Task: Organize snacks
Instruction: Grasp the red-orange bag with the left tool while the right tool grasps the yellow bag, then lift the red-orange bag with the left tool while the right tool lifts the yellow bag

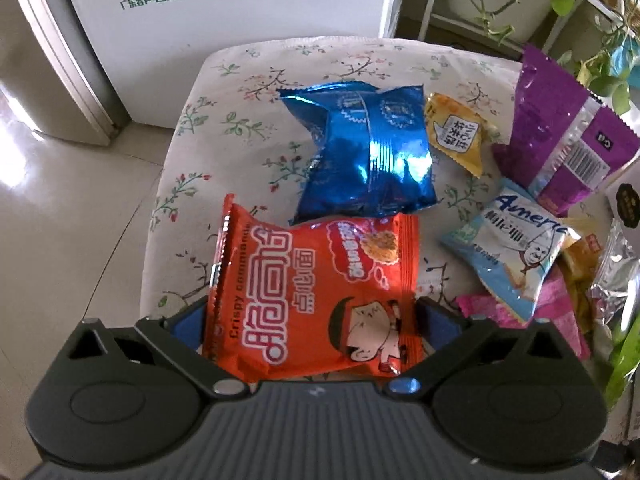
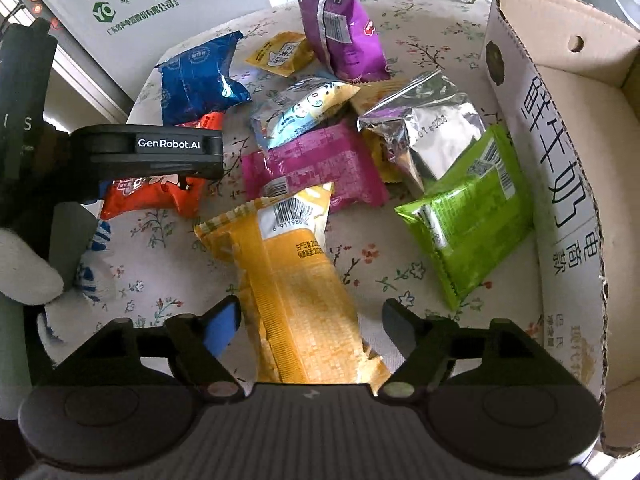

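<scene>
An orange-red noodle snack pack (image 1: 316, 292) lies on the floral-cloth table (image 1: 224, 128), partly over a blue foil pack (image 1: 360, 152). My left gripper (image 1: 312, 316) stands wide open around it, the pack's side edges close to both pads; whether they touch I cannot tell. In the right wrist view the left gripper's body (image 2: 160, 152) covers that orange-red pack (image 2: 152, 196). My right gripper (image 2: 310, 320) is open over a long yellow pack (image 2: 292, 264), which lies between the fingers with a gap on each side.
An open cardboard box (image 2: 560, 200) stands at the table's right. Purple (image 2: 340, 28), silver (image 2: 424, 128), green (image 2: 468, 216), magenta (image 2: 316, 168) and small pale packs lie scattered mid-table. A white carton (image 1: 200, 40) and plants stand behind; the table's left edge drops to tiled floor.
</scene>
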The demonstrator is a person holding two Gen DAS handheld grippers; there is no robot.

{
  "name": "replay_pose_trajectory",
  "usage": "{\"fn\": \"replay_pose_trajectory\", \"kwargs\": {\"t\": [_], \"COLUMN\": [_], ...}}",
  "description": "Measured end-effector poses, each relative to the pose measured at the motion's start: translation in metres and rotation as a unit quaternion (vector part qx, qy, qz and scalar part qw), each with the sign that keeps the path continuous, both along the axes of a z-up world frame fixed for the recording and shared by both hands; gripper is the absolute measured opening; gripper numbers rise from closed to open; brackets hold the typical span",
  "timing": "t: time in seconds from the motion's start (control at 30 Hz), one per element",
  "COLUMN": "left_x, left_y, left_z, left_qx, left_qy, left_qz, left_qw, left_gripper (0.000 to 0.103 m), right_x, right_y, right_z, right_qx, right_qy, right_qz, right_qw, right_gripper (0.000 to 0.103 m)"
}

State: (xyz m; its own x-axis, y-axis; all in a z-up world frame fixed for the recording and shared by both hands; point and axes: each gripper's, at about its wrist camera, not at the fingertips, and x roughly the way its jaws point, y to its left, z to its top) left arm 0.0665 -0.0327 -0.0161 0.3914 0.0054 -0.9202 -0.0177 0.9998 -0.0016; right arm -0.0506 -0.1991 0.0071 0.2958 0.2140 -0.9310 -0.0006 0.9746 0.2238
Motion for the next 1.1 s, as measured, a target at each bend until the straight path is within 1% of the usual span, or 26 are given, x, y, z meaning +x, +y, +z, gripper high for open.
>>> {"fn": "replay_pose_trajectory", "kwargs": {"t": [0.17, 0.43, 0.5, 0.6, 0.67, 0.7, 0.77, 0.87, 0.97, 1.1], "left_x": [0.000, -0.005, -0.007, -0.011, -0.015, -0.017, -0.020, -0.024, -0.028, -0.033], "left_y": [0.001, 0.001, 0.000, 0.000, -0.001, -0.001, -0.002, -0.003, -0.004, -0.002], "left_z": [-0.002, -0.001, 0.000, 0.001, 0.003, 0.004, 0.006, 0.010, 0.012, 0.015], "left_qx": [-0.002, -0.001, 0.000, 0.002, 0.002, 0.002, 0.001, -0.004, -0.006, -0.013], "left_qy": [-0.006, -0.012, -0.013, -0.014, -0.020, -0.025, -0.034, -0.040, -0.042, -0.040], "left_qz": [0.003, -0.008, -0.010, -0.014, -0.018, -0.020, -0.030, -0.039, -0.044, -0.045], "left_qw": [1.0000, 0.9999, 0.9999, 0.9998, 0.9996, 0.9995, 0.9990, 0.9984, 0.9982, 0.9981], "left_gripper": [0.103, 0.103, 0.103, 0.102, 0.098, 0.096, 0.087, 0.078, 0.076, 0.075], "right_x": [0.002, 0.001, 0.001, 0.000, 0.000, -0.001, -0.001, -0.002, -0.003, -0.006], "right_y": [0.007, 0.014, 0.015, 0.015, 0.015, 0.015, 0.014, 0.015, 0.015, 0.014], "right_z": [-0.005, -0.007, -0.008, -0.008, -0.007, -0.006, -0.005, -0.003, 0.000, 0.007], "right_qx": [-0.011, -0.030, -0.034, -0.042, -0.047, -0.048, -0.044, -0.044, -0.040, -0.044], "right_qy": [-0.003, -0.010, -0.012, -0.016, -0.020, -0.022, -0.024, -0.026, -0.030, -0.048], "right_qz": [0.010, 0.027, 0.031, 0.036, 0.038, 0.040, 0.042, 0.043, 0.039, 0.040], "right_qw": [1.000, 0.999, 0.999, 0.998, 0.998, 0.998, 0.998, 0.998, 0.998, 0.997], "right_gripper": [0.090, 0.090, 0.089, 0.083, 0.074, 0.072, 0.063, 0.062, 0.062, 0.062]}}
